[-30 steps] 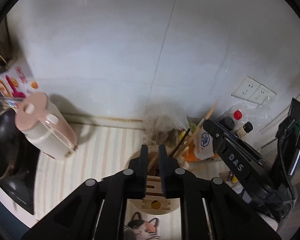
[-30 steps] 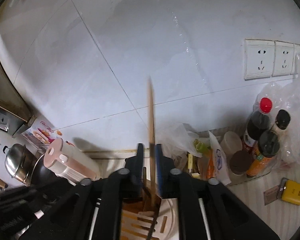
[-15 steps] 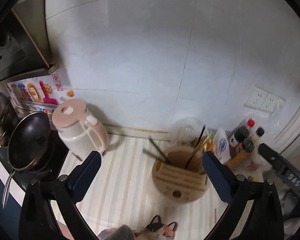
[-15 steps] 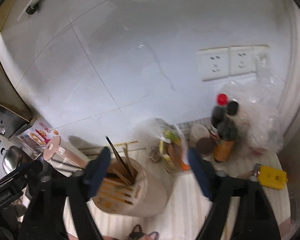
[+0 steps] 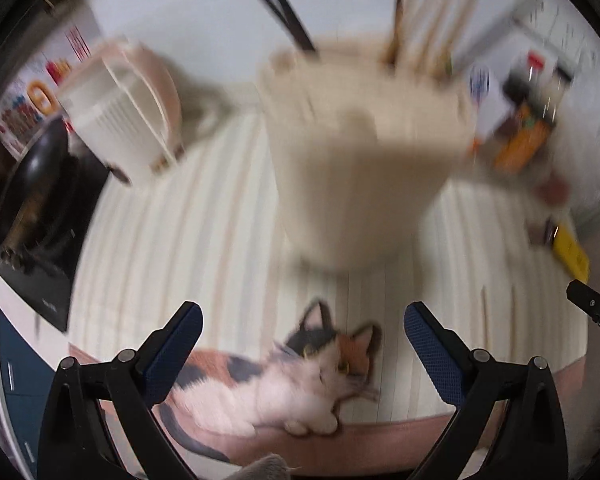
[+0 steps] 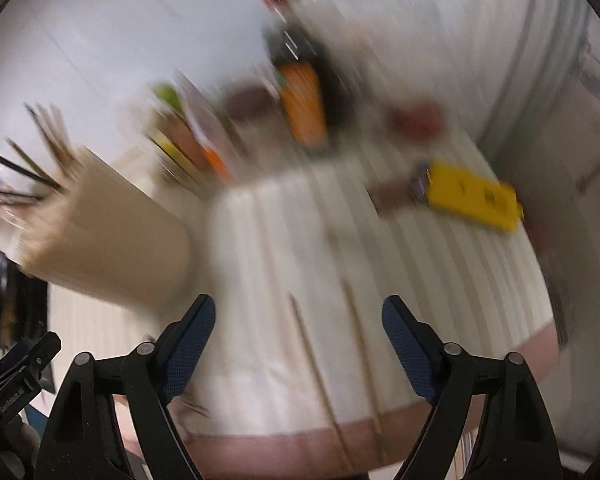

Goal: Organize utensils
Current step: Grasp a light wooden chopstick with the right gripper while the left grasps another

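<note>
Two thin wooden chopsticks [image 6: 340, 364] on ribbed mat; left tool [image 5: 303, 322] spread wide, right tool [image 6: 299, 322] closing, empty.

Striped mat [image 5: 204, 240] with cat print [image 5: 300, 376] covers counter. Pink-and-white kettle [image 5: 128, 104] at left, beside dark pan [image 5: 28, 184] on stove. Orange-labelled bottle [image 6: 304, 104] among blurred clutter by wall. Yellow flat object [image 6: 472, 196] lies on mat at right.
</note>
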`<state>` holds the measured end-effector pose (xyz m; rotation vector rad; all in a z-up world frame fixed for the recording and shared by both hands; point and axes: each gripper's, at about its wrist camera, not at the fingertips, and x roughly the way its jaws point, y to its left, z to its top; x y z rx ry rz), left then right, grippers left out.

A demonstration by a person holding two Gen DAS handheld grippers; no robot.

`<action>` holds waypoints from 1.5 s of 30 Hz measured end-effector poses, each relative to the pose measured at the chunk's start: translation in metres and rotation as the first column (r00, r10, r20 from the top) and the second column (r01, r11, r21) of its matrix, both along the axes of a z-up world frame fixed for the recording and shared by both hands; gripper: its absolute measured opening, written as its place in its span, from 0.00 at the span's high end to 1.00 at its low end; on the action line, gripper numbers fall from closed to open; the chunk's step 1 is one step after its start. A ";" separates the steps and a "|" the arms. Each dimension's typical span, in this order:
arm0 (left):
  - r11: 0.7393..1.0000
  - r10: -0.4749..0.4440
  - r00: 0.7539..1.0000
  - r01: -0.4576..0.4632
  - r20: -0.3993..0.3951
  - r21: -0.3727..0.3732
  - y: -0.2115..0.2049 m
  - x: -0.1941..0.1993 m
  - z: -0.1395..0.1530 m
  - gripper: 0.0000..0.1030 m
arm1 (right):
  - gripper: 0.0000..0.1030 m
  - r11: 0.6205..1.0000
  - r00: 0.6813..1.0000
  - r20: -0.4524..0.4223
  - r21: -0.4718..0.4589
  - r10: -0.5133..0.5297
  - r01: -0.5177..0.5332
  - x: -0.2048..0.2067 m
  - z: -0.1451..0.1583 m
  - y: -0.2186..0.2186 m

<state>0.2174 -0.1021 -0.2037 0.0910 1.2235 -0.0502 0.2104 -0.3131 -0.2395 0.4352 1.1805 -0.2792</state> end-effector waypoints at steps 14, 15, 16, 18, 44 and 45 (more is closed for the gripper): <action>0.988 -0.109 0.973 0.129 -0.202 0.089 -0.086 -0.027 -0.104 0.00 | 0.70 1.000 0.951 -0.310 0.026 0.020 -0.013 -0.040 -0.140 -0.021; 0.987 -0.121 0.970 0.140 -0.212 0.080 -0.094 -0.029 -0.106 0.00 | 0.81 0.999 0.947 -0.321 0.009 0.033 -0.032 -0.040 -0.138 -0.020; 0.986 -0.133 0.966 0.152 -0.222 0.068 -0.102 -0.031 -0.107 0.00 | 0.93 1.000 0.948 -0.318 0.002 0.029 -0.029 -0.041 -0.134 -0.023; 0.985 -0.156 0.956 0.168 -0.248 0.029 -0.119 -0.035 -0.108 0.01 | 0.93 1.000 0.949 -0.315 0.005 0.001 0.001 -0.045 -0.128 -0.033; 0.982 -0.166 0.949 0.183 -0.267 0.039 -0.099 -0.073 -0.119 0.96 | 0.93 0.995 0.962 -0.274 0.089 -0.009 0.035 -0.071 -0.053 -0.051; 0.985 -0.147 0.953 0.165 -0.264 0.044 -0.083 -0.077 -0.117 0.96 | 0.93 0.995 0.963 -0.270 0.098 0.020 0.007 -0.068 -0.050 -0.039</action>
